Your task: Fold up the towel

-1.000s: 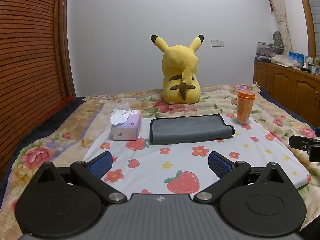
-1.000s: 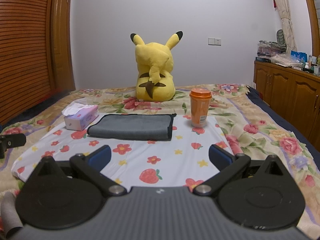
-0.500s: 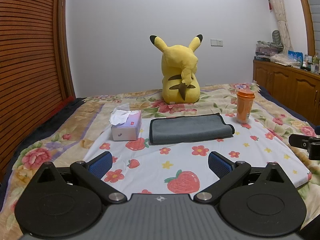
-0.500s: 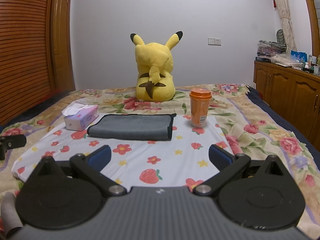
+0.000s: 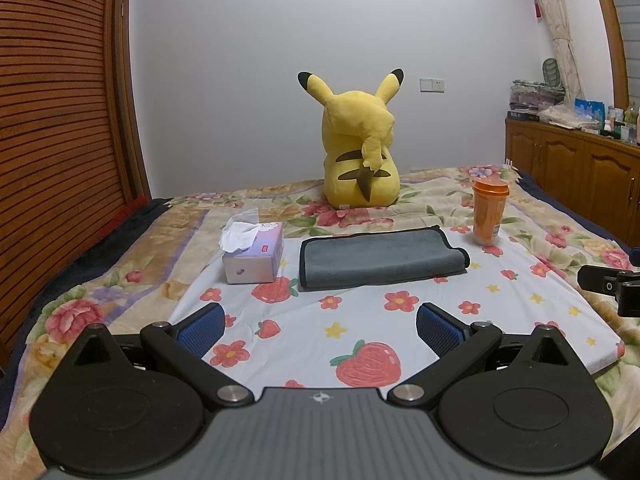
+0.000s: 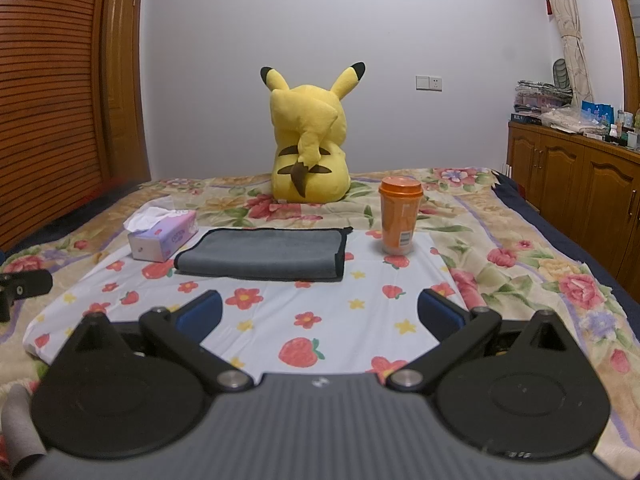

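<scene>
A grey towel lies folded flat on a white fruit-print cloth on the bed; it also shows in the right wrist view. My left gripper is open and empty, well short of the towel, above the cloth's near part. My right gripper is open and empty, also short of the towel. The right gripper's tip shows at the right edge of the left wrist view; the left gripper's tip shows at the left edge of the right wrist view.
A tissue box stands left of the towel. An orange cup stands right of it. A yellow plush toy sits behind. A wooden cabinet lines the right wall, a slatted door the left.
The left wrist view has shifted very slightly; the towel and both grippers stay as they were.
</scene>
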